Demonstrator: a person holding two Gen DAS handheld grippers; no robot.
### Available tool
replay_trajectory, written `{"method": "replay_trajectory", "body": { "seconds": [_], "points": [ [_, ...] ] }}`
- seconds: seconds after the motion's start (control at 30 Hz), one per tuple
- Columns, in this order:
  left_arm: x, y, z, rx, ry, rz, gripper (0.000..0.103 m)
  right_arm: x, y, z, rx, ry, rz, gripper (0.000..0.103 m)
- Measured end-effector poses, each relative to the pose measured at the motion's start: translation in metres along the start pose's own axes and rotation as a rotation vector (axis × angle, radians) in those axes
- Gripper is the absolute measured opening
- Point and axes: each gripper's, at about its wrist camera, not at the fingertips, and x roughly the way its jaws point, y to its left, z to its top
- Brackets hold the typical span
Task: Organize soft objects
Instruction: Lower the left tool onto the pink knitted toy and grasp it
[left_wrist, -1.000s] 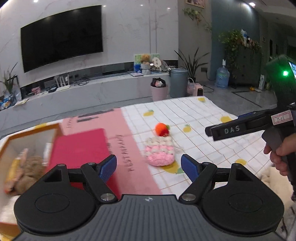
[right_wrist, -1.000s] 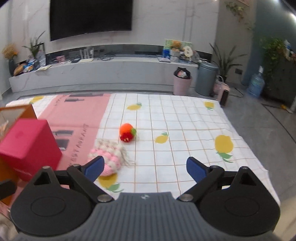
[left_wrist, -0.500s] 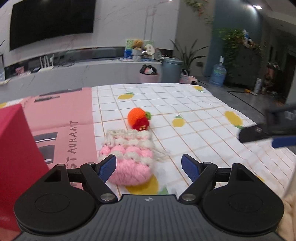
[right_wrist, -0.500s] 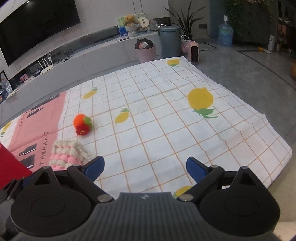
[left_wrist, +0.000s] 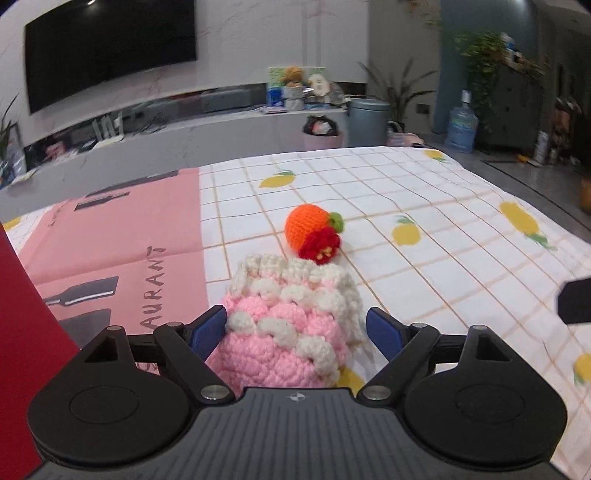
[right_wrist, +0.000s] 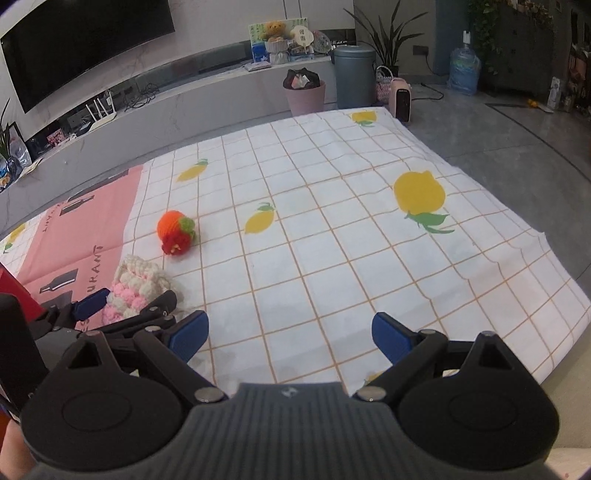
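Both grippers gape wide: left gripper (left_wrist: 295, 326) straddles the pink pouch (left_wrist: 284, 325), right gripper (right_wrist: 290, 334) over bare cloth (right_wrist: 332, 258).

Pretty clearly someone's living room. Big flat TV (right_wrist: 79, 48) on a marble-look wall at upper left, with a long low media console (right_wrist: 177, 99) running under it, routers and cables sitting on top. Teddy bear (right_wrist: 274, 29) and knickknacks at top center, a pink waste bin (right_wrist: 304, 96) and a grey trash can (right_wrist: 354, 75) next to it on the floor. Potted plants (right_wrist: 384, 37) and a water jug (right_wrist: 463, 70) at upper right. A lemon-print checked cloth (right_wrist: 332, 240) fills the middle of the frame.
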Motion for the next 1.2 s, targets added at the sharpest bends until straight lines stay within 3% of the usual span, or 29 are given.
{"method": "replay_trajectory", "body": {
  "seconds": [0.07,0.23,0.43,0.57,0.7,0.73,0.83,0.9,1.1,1.2],
  "points": [
    [-0.006,0.001,-0.007,0.006,-0.016,0.013,0.080,0.003,0.002,-0.002,-0.014,0.015,-0.004,0.093],
    [-0.024,0.009,-0.023,0.002,-0.011,0.004,0.068,0.004,0.007,-0.003,-0.035,0.020,0.011,0.092],
    [-0.071,0.010,-0.061,0.076,-0.021,0.006,0.066,0.009,0.018,-0.010,-0.071,0.043,0.069,0.090],
    [-0.105,0.017,-0.083,0.048,-0.003,-0.006,0.066,0.019,0.035,-0.016,-0.093,0.058,0.146,0.090],
    [-0.117,0.025,-0.096,0.009,-0.025,-0.007,0.066,0.030,0.050,-0.029,-0.062,-0.023,0.184,0.091],
    [-0.118,0.032,-0.099,-0.048,-0.034,-0.025,0.066,0.037,0.053,-0.033,-0.055,-0.026,0.168,0.091],
    [-0.120,0.032,-0.104,-0.037,-0.067,-0.028,0.066,0.054,0.061,-0.040,-0.062,-0.022,0.137,0.091],
    [-0.120,0.030,-0.102,-0.039,-0.062,-0.018,0.065,0.058,0.066,-0.040,-0.071,-0.075,0.129,0.091],
    [-0.124,0.029,-0.110,-0.034,-0.084,-0.018,0.065,0.075,0.097,-0.034,-0.193,-0.215,0.132,0.092],
    [-0.126,0.029,-0.113,-0.034,-0.095,-0.019,0.065,0.092,0.112,-0.025,-0.242,-0.233,0.123,0.092]
  ]
}}
